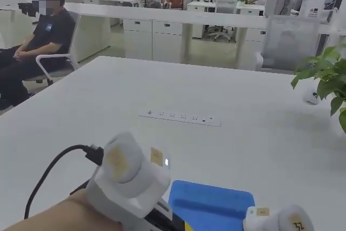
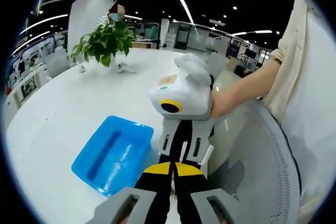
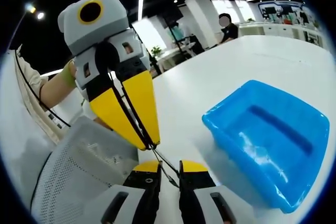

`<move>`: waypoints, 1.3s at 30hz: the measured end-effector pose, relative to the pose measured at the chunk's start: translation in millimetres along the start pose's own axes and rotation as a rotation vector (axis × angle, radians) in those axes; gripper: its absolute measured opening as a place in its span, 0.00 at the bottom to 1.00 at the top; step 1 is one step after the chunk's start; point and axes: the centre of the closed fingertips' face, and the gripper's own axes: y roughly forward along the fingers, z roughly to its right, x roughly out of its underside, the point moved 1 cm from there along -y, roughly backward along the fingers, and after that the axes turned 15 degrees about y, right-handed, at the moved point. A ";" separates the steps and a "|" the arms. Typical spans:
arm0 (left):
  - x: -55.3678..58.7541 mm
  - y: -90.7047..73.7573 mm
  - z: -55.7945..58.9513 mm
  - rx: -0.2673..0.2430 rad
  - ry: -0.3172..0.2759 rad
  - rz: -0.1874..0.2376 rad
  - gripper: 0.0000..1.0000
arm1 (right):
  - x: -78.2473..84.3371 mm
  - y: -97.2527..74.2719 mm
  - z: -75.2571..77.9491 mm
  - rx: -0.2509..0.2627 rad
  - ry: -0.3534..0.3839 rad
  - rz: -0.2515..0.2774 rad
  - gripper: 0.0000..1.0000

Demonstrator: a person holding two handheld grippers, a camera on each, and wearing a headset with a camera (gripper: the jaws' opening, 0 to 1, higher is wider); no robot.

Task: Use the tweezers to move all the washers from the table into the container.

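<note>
The blue container (image 1: 211, 204) lies on the white table (image 1: 227, 96) at the near edge, between my two grippers; it also shows as the blue container (image 2: 113, 153) and the blue container (image 3: 262, 140). My left gripper (image 2: 172, 169) and right gripper (image 3: 169, 167) point at each other, tips almost touching. The thin dark tweezers (image 3: 164, 163) run from between the left gripper's closed yellow jaws into the narrow gap of the right gripper's jaws. In the head view the left gripper's body (image 1: 130, 187) is at bottom left and the right gripper's body (image 1: 278, 220) at bottom right.
A white power strip (image 1: 179, 116) lies mid-table. A potted plant (image 1: 324, 77) stands at the right edge. A mesh chair (image 3: 84, 177) sits just under the grippers. A seated person (image 1: 38, 47) is beyond the table's far left; a black cable (image 1: 51, 171) trails from the left gripper.
</note>
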 end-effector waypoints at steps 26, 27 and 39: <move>-4.6 2.4 24.4 0.104 0.273 -0.058 0.00 | 11.9 -14.4 -8.9 0.095 -0.533 -0.215 0.05; -4.3 1.9 25.5 0.108 0.268 -0.055 0.00 | 13.0 -14.3 -9.2 0.098 -0.522 -0.212 0.05; 1.4 4.6 20.5 0.057 0.185 -0.030 0.00 | 11.0 -11.9 -8.2 0.115 -0.452 -0.141 0.03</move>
